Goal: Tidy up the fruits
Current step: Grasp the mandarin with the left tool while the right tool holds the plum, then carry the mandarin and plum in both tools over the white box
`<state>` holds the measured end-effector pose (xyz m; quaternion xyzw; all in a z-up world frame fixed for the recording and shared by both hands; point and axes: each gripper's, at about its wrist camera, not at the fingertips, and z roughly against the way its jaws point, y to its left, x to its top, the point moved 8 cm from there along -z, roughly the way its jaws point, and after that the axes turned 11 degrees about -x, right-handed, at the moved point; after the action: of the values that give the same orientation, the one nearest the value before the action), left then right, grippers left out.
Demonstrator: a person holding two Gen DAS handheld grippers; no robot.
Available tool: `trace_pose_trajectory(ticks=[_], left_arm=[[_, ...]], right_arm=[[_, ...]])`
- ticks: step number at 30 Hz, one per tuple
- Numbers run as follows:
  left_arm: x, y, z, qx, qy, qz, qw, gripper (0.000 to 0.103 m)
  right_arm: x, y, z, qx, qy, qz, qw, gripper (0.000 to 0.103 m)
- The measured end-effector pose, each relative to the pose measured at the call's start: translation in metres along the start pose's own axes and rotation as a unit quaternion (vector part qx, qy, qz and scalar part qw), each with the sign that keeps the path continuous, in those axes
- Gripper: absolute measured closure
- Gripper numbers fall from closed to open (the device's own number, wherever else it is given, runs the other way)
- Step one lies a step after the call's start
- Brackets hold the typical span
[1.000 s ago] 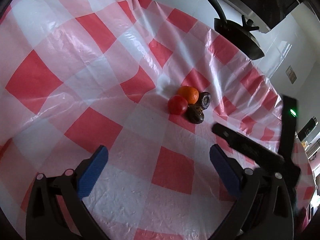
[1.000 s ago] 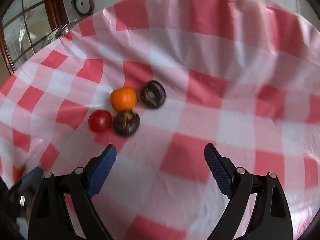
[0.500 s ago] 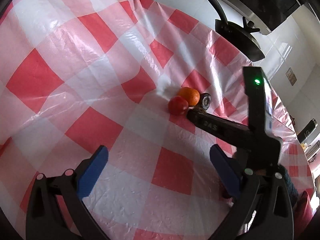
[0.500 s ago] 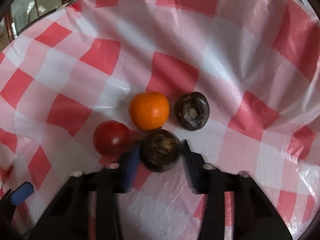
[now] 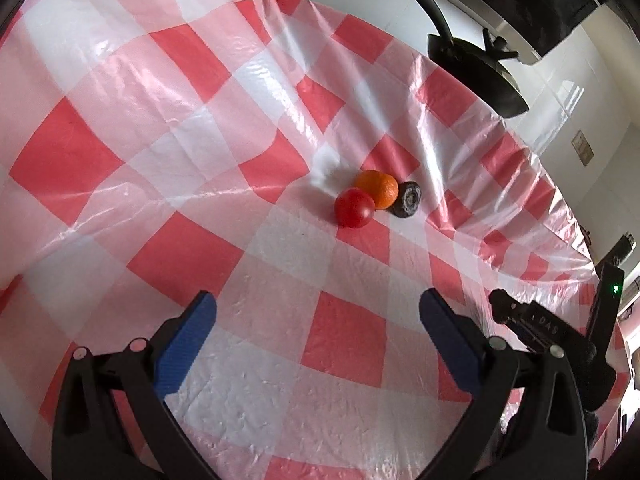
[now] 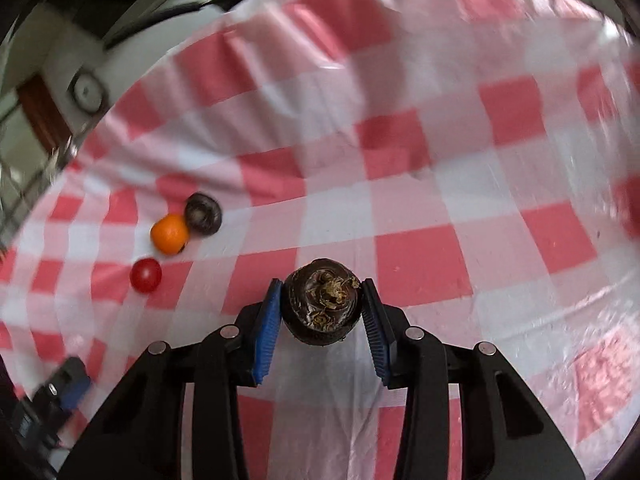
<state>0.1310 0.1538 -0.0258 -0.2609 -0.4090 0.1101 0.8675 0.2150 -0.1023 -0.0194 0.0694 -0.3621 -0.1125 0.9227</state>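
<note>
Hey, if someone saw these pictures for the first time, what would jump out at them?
First, the dark brown fruit clamped between the right gripper's blue pads, close to the camera. Next, the bright trio left on the red-checked tablecloth: orange, red tomato and a second dark fruit. The left gripper hangs open.

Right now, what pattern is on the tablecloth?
Red, pink and white checks on the tablecloth, clearest from the left wrist view.

Wide bare tablecloth [image 5: 280, 380] lies open under my left gripper [image 5: 316, 332] — nothing between its spread fingers. Toward the table's far right edge, a red tomato [image 5: 353, 208], orange [image 5: 378, 189] and dark fruit [image 5: 407, 199] cluster together — the only obstacles on the cloth.
</note>
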Motion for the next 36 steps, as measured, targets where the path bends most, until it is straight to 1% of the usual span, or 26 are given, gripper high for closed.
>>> trace_pose_trajectory(ticks=[2,3,5,7,8,10,11,12,13,15,16,18,19,21,22,23,24,25,26,28,29,31,32,33,34,36], left_arm=[[-0.001,-0.004,0.000,-0.007,0.004,-0.008,0.9999,0.002],[-0.002,-0.005,0.000,-0.009,0.005,-0.011,0.9999,0.002],[-0.001,-0.006,-0.002,0.002,0.005,-0.013,0.9999,0.002],[0.006,-0.009,-0.015,0.012,0.022,-0.022,0.9994,0.002],[0.012,-0.011,-0.021,0.026,0.029,-0.036,0.9986,0.002],[0.032,-0.026,-0.043,0.069,0.040,-0.102,0.9916,0.002],[0.038,-0.032,-0.053,0.081,0.048,-0.129,0.9872,0.002],[0.045,-0.039,-0.066,0.097,0.060,-0.162,0.9802,0.002],[0.053,-0.048,-0.084,0.118,0.075,-0.211,0.9675,0.002],[0.064,-0.060,-0.104,0.134,0.078,-0.264,0.9519,0.002],[0.067,-0.066,-0.118,0.136,0.094,-0.288,0.9433,0.002],[0.064,-0.072,-0.142,0.134,0.130,-0.313,0.9313,0.002],[0.064,-0.072,-0.154,0.148,0.141,-0.328,0.9225,0.003],[0.062,-0.068,-0.169,0.160,0.159,-0.340,0.9129,0.007],[0.065,-0.067,-0.171,0.152,0.154,-0.337,0.9165,0.015],[0.067,-0.065,-0.173,0.143,0.161,-0.326,0.9204,0.033],[0.068,-0.065,-0.171,0.131,0.163,-0.314,0.9262,0.054],[0.071,-0.062,-0.166,0.128,0.160,-0.298,0.9325,0.058],[0.072,-0.064,-0.158,0.115,0.148,-0.292,0.9380,0.058],[0.070,-0.068,-0.137,0.108,0.118,-0.293,0.9428,0.058],[0.068,-0.070,-0.125,0.097,0.105,-0.285,0.9479,0.058],[0.061,-0.073,-0.089,0.062,0.068,-0.245,0.9650,0.059],[0.054,-0.073,-0.069,0.050,0.050,-0.229,0.9710,0.059],[0.048,-0.072,-0.055,0.044,0.039,-0.220,0.9737,0.059],[0.034,-0.070,-0.030,0.042,0.019,-0.207,0.9772,0.059],[0.014,-0.064,-0.002,0.046,0.000,-0.197,0.9793,0.059]], right_arm=[[-0.002,-0.006,0.001,0.034,0.005,-0.015,0.999,0.063],[-0.001,-0.012,0.000,0.033,0.007,-0.031,0.999,0.063],[0.000,-0.016,-0.002,0.040,0.003,-0.037,0.999,0.063],[0.000,-0.013,-0.001,0.044,0.005,-0.032,0.999,0.063],[0.000,-0.014,0.001,0.046,0.004,-0.034,0.998,0.063],[-0.001,-0.015,0.003,0.049,0.004,-0.033,0.998,0.063],[-0.001,-0.015,0.003,0.050,0.005,-0.032,0.998,0.063],[-0.001,-0.014,0.003,0.050,0.005,-0.031,0.998,0.063],[-0.002,-0.014,0.003,0.051,0.006,-0.031,0.998,0.063],[-0.002,-0.014,0.003,0.050,0.008,-0.030,0.998,0.063],[-0.002,-0.013,0.002,0.049,0.010,-0.029,0.998,0.063],[-0.003,-0.014,0.002,0.047,0.012,-0.028,0.998,0.063],[-0.003,-0.013,0.001,0.047,0.012,-0.027,0.998,0.063],[-0.003,-0.012,0.000,0.047,0.014,-0.026,0.998,0.063],[-0.003,-0.012,0.000,0.047,0.015,-0.025,0.998,0.063],[-0.003,-0.012,-0.001,0.047,0.016,-0.025,0.998,0.063],[-0.003,-0.011,-0.001,0.047,0.016,-0.025,0.998,0.063],[-0.003,-0.011,-0.001,0.047,0.016,-0.025,0.998,0.063],[-0.003,-0.011,-0.001,0.046,0.017,-0.024,0.998,0.063],[-0.003,-0.011,-0.002,0.047,0.017,-0.024,0.998,0.063],[-0.003,-0.011,-0.002,0.048,0.017,-0.025,0.998,0.063],[-0.003,-0.012,-0.002,0.049,0.016,-0.025,0.998,0.063],[-0.003,-0.012,-0.002,0.049,0.016,-0.025,0.998,0.063],[-0.003,-0.012,-0.002,0.050,0.016,-0.025,0.998,0.063],[-0.003,-0.012,-0.002,0.050,0.015,-0.025,0.998,0.063],[-0.002,-0.012,-0.001,0.051,0.015,-0.024,0.998,0.063]])
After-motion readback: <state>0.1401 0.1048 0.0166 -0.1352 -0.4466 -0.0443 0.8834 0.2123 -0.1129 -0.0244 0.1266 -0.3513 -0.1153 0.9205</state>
